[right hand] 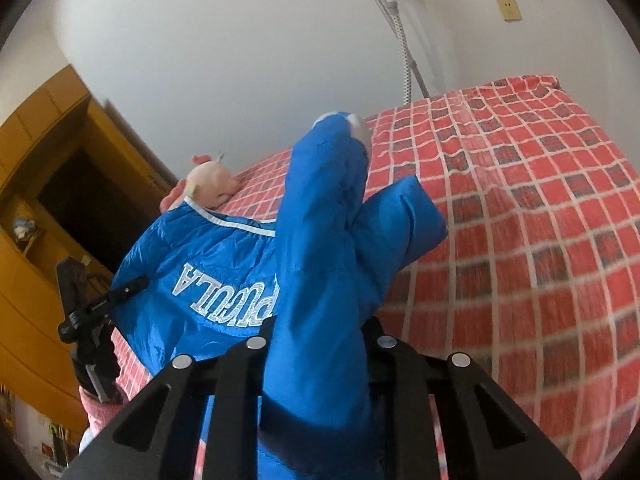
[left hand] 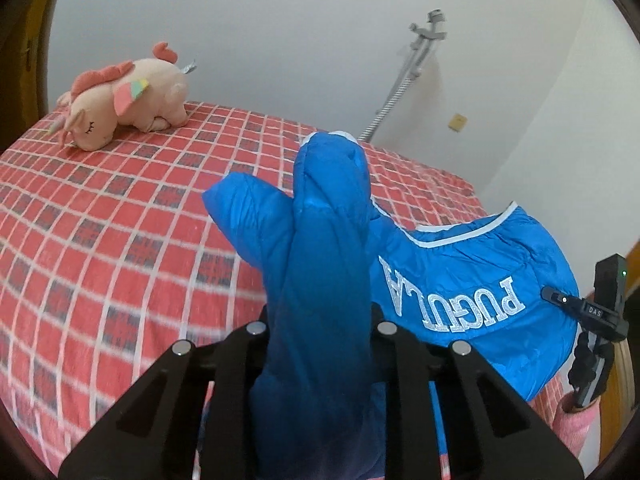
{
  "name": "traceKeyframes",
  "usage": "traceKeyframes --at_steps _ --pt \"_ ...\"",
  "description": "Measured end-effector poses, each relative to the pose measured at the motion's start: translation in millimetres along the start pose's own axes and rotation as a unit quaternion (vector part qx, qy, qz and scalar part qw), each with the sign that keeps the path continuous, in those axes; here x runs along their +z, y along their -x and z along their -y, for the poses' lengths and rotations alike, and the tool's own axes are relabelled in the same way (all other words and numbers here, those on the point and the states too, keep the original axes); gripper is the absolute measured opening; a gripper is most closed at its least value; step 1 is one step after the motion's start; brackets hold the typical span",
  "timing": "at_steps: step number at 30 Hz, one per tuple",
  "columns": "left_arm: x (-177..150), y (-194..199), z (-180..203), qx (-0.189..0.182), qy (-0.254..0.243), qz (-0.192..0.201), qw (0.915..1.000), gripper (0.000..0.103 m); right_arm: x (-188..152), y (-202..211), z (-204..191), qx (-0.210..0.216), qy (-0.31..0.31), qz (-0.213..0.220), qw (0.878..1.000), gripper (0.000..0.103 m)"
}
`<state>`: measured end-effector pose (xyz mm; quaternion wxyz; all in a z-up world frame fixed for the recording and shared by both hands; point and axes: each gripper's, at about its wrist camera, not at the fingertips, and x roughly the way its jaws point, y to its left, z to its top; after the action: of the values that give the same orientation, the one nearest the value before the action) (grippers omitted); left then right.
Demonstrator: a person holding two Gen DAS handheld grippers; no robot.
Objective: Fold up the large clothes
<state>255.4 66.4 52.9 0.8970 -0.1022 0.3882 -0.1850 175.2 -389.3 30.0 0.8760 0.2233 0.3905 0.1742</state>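
Observation:
A shiny blue padded jacket (left hand: 460, 280) with white trim and silver lettering hangs in the air above the bed, stretched between my two grippers. My left gripper (left hand: 320, 340) is shut on a bunched fold of the jacket that stands up between its fingers. My right gripper (right hand: 316, 344) is shut on another bunched fold of the jacket (right hand: 208, 264). In the left wrist view the right gripper's body (left hand: 600, 312) shows at the right edge. In the right wrist view the left gripper's body (right hand: 88, 312) shows at the left. The fingertips are hidden by cloth.
The bed has a red checked cover (left hand: 100, 220), also seen in the right wrist view (right hand: 540, 220). A pink plush unicorn (left hand: 128, 100) lies at its far left corner. A grey pole (left hand: 404, 80) leans on the white wall. A wooden cabinet (right hand: 48, 160) stands beside the bed.

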Motion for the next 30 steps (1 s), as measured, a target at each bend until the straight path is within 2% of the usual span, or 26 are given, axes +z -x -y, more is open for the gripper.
traceKeyframes --at_steps 7,11,14,18,23,26,28,30 --pt "-69 42 -4 -0.003 0.004 -0.002 1.0000 0.019 -56 18 -1 0.012 -0.001 -0.023 1.000 0.020" --pt "-107 35 -19 0.016 0.011 -0.022 0.9996 0.022 -82 3 13 0.000 -0.017 -0.050 0.999 0.021" --pt "-126 22 -30 0.036 0.016 -0.034 0.9987 0.029 -96 -12 31 -0.014 -0.042 -0.066 0.997 0.024" --pt "-140 13 -41 0.036 0.021 -0.040 0.9984 0.037 -107 -28 53 0.000 -0.071 -0.078 0.994 0.029" --pt "-149 3 -44 0.045 0.017 -0.028 0.9985 0.044 -116 -35 67 0.023 -0.092 -0.075 0.993 0.031" --pt "-149 2 -41 0.052 0.015 -0.026 0.9982 0.045 -119 -34 65 0.019 -0.089 -0.072 0.993 0.033" --pt "-148 2 -41 0.053 0.017 -0.027 0.9981 0.045 -119 -34 62 0.008 -0.083 -0.069 0.994 0.038" --pt "-146 4 -42 0.053 0.026 -0.028 0.9979 0.052 -119 -31 57 -0.010 -0.073 -0.066 0.995 0.043"
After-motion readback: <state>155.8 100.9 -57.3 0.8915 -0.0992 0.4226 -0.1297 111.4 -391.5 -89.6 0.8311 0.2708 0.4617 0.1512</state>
